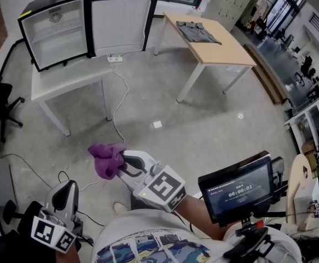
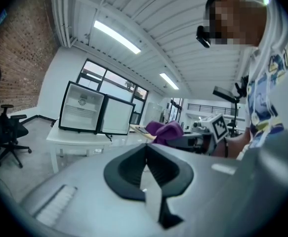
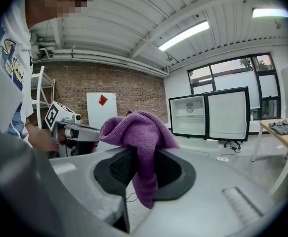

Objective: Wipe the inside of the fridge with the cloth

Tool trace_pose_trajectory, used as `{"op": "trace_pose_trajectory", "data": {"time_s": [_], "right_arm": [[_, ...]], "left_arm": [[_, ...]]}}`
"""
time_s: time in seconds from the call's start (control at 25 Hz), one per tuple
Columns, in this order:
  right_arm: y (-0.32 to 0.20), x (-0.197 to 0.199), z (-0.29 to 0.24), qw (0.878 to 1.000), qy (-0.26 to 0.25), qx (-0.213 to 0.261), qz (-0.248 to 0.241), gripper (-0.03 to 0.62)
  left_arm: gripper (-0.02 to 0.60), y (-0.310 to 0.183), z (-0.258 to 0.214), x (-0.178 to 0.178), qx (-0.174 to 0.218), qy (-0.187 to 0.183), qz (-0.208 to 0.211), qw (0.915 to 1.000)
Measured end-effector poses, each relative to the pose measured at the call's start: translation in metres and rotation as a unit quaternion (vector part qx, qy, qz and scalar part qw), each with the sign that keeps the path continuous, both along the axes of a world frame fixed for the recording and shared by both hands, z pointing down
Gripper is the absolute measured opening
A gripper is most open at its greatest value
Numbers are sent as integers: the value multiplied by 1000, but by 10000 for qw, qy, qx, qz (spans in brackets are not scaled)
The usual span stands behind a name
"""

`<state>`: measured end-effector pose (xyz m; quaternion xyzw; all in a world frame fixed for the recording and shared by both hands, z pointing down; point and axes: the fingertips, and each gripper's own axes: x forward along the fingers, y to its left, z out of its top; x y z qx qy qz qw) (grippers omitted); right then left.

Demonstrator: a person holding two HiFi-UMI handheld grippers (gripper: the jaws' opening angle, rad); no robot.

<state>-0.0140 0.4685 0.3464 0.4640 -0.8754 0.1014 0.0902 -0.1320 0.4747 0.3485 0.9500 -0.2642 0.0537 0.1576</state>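
Holding the purple cloth (image 1: 107,159) pinched between the closed jaws of the right gripper (image 1: 125,162), well apart from the fridge (image 1: 58,32). Judging by that gap, no wiping has started and the whole approach is left. The fridge stands open on a white table (image 1: 50,84). The right gripper points toward the fridge. The left gripper (image 1: 67,186) hangs farther from the fridge, jaws together and empty.

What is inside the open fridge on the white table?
The fridge shows white walls and a wire shelf, with no food visible. Nothing covers the interior, but small details are too far away to tell.
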Motion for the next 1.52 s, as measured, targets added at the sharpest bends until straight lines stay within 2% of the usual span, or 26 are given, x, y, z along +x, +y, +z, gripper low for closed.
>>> {"op": "trace_pose_trajectory", "data": {"time_s": [0.2, 0.48, 0.84, 1.0, 1.16, 1.52], "right_arm": [[-30, 37, -2, 10000, 3, 69, 53, 80], [-118, 66, -12, 9992, -190, 238, -273, 80], [-203, 84, 2, 9972, -421, 153, -603, 80], [-238, 86, 12, 9979, -462, -8, -449, 80], [-282, 83, 18, 9988, -405, 22, -266, 80], [-386, 48, 2, 9982, -346, 160, 465, 80]], "left_arm": [[6, -34, -3, 29, 113, 54, -44, 9999], [6, -105, -18, 35, 287, -53, -736, 9969], [6, -176, -19, 60, 237, -218, -1072, 9937], [6, -207, -13, 57, 106, -277, -1055, 9940], [6, -250, -9, 51, 173, -245, -873, 9957], [6, -342, -22, 2, 259, -92, -288, 9992]]}}
